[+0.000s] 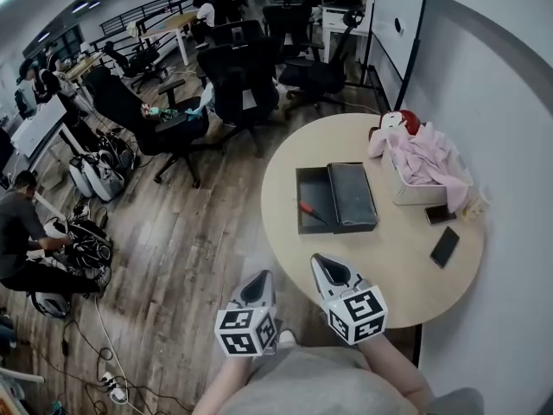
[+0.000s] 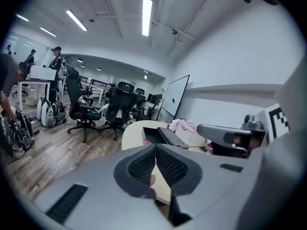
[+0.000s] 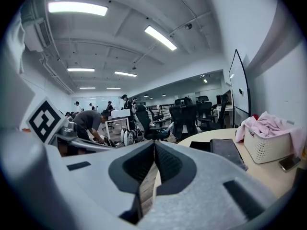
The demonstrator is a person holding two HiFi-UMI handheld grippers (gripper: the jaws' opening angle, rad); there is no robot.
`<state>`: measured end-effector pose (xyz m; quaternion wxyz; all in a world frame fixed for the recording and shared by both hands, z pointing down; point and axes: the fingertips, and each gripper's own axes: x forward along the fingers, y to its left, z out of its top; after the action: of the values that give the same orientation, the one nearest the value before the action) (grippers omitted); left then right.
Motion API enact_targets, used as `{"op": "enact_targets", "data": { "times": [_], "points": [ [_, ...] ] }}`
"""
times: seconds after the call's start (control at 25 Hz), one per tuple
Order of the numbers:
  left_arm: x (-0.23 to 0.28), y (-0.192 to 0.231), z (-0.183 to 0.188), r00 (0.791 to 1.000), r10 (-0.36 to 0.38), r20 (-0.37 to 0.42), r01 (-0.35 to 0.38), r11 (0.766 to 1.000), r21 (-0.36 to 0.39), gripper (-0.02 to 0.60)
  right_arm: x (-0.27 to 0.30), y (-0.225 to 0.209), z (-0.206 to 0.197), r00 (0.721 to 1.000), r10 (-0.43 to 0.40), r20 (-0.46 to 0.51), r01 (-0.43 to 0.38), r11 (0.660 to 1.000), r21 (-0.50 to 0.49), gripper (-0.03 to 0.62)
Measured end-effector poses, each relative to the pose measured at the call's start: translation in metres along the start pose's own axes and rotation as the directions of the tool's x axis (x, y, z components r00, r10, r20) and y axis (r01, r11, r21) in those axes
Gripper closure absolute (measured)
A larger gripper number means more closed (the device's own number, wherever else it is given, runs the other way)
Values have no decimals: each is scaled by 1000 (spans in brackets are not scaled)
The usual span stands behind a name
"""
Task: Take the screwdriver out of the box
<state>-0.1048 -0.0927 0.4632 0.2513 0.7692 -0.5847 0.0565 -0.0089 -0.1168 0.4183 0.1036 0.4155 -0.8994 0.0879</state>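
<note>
Screwdriver [image 1: 312, 212], red-handled: lies in the tray of the open black box [image 1: 311, 184] on the round table [image 1: 397, 266]. Left gripper [image 1: 262, 277]: jaws closed, empty, beside the table edge. Right gripper [image 1: 323, 262]: jaws closed, empty, over the near edge, short of the box.

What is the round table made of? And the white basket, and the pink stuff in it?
The round table looks like wood or wood-look board: pale tan, smooth and matte. The white basket seems to be plastic, because its wall is full of small holes. The pink stuff is soft cloth: it folds and droops over the rim.
</note>
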Motion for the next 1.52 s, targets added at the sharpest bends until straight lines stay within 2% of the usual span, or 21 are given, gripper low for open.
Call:
{"op": "enact_targets", "data": {
  "times": [0.4, 0.72, 0.96, 1.24, 1.52],
  "points": [
    [47, 26, 18, 998, -54, -38, 54, 998, 15, 577, 49, -46, 11, 995, -92, -26, 92, 996, -9, 592],
    [75, 46, 22, 998, -45, -48, 44, 999, -22, 577, 91, -82, 8, 987, -91, -129, 77, 991, -107, 592],
    [104, 64, 24, 997, -14, -80, 12, 1000, -26, 577, 140, -118, -17, 972, -91, -217, 60, 987, -146, 592],
    [134, 85, 23, 991, -5, -131, 3, 1000, -17, 578, 191, -150, -51, 931, -98, -353, 34, 983, -181, 592],
    [156, 97, 27, 988, -9, -154, 7, 1000, -16, 577, 229, -162, -100, 846, -53, -530, -60, 979, -195, 592]
  ]
}}
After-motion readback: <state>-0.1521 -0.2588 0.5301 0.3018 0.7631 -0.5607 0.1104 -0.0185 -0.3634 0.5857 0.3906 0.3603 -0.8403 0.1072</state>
